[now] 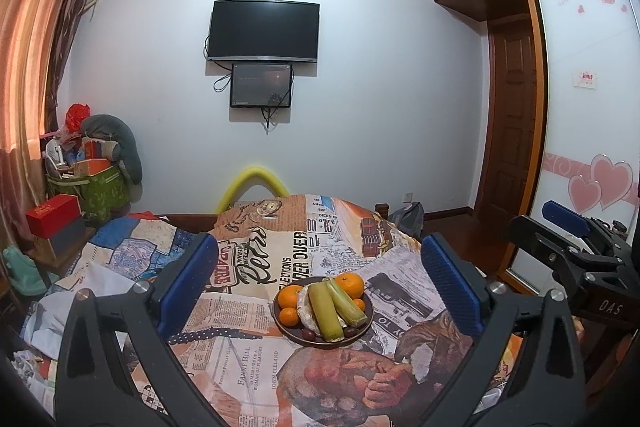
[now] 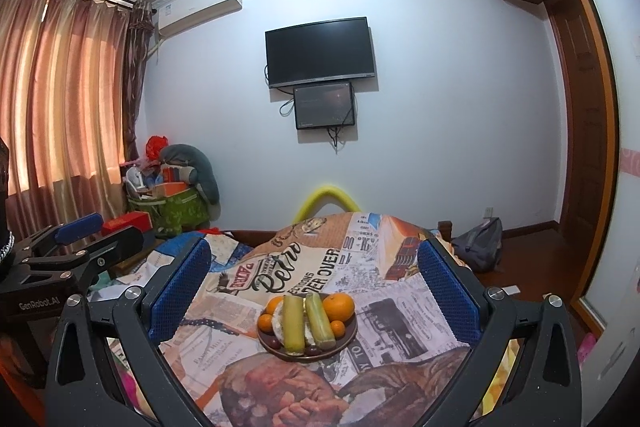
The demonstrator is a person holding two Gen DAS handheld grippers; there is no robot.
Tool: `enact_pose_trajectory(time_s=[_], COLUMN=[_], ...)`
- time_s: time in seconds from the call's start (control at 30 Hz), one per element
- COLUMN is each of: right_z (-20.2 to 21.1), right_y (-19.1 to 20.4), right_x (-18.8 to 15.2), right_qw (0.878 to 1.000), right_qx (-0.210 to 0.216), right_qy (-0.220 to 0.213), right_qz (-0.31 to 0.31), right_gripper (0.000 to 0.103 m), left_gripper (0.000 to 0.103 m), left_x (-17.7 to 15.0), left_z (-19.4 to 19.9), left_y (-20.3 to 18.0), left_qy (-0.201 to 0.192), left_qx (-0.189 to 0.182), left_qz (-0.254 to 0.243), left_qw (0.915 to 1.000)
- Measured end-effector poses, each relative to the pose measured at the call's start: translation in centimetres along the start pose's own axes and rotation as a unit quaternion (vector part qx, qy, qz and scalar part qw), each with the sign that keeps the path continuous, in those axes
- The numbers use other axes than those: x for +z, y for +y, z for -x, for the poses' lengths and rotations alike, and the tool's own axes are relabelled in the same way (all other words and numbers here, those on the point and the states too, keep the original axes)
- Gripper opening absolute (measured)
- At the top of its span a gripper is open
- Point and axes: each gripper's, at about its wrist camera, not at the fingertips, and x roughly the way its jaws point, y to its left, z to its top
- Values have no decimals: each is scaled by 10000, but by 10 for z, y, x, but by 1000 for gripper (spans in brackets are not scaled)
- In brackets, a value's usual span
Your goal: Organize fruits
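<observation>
Both grippers are held level above the near end of the bed, side by side and pointing toward the far wall. The left gripper (image 1: 316,267) has its jaws released, spread wide with nothing between the blue pads; the right gripper (image 2: 314,269) is in the same condition, jaws released and empty. In the left wrist view the right gripper appears at the right edge, well apart from the fruit. The plate (image 1: 362,331) of fruit rests on the printed bedspread (image 1: 248,359), ahead of both grippers and centred between each pair of fingers, touching neither. On the plate lie two green stalk sections (image 1: 326,309) side by side, several oranges (image 1: 349,285) around them, a pale round fruit (image 1: 307,311) and small dark fruits (image 1: 308,334) at the near rim. Nothing stands between the jaws and the plate. Beyond the bed are a wall television (image 1: 264,30), a smaller screen (image 1: 261,85) beneath it, a yellow foam tube (image 1: 252,181), a cluttered green bag (image 1: 100,193) and a curtain (image 1: 28,67).
</observation>
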Motion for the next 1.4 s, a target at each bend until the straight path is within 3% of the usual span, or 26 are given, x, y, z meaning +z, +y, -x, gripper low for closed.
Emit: enact_pose_trajectory(time_s=[1.4], right_z=[2], right_y=[3], right_x=[5], right_qw=[10000], right_qx=[-6], right_qy=[-13], right_qz=[75], right_gripper=[103], left_gripper=[103], left_x=[0], left_z=[0], left_y=[-4], left_qy=[-12], left_qx=[-186], left_qz=[-78], left_qw=[9998])
